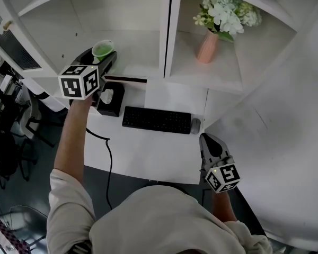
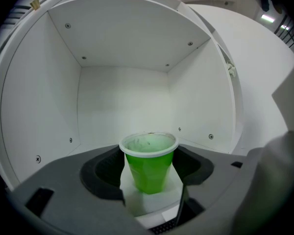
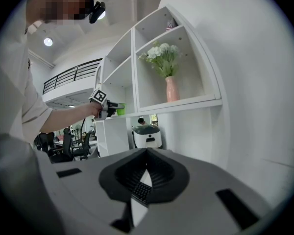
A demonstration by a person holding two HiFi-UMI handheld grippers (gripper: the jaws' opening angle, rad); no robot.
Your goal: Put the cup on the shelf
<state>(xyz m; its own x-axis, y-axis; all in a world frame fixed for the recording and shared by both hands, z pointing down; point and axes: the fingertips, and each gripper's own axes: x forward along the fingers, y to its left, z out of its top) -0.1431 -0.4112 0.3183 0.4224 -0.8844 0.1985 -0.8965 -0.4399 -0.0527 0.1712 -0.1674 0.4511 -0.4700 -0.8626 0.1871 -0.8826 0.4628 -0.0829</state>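
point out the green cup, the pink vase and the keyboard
green cup (image 2: 148, 173), left gripper view, on its side wall
pink vase (image 1: 207, 46), head view, on its body
keyboard (image 1: 156, 120), head view, middle of its keys

Head view: at 10 o'clock, the cup (image 1: 102, 48) shows only its rim and upper wall; the left tongs (image 1: 103, 57) cover the rest. Their marker cube (image 1: 79, 81) hides part of the black box (image 1: 112, 100) on the table (image 1: 148, 152).

Right gripper view: the keyboard (image 3: 141, 192) is just a sliver between the right tongs (image 3: 147, 153). Near 12 o'clock, a small item (image 3: 171, 23) high on the shelf (image 3: 186, 102) is too small to identify.
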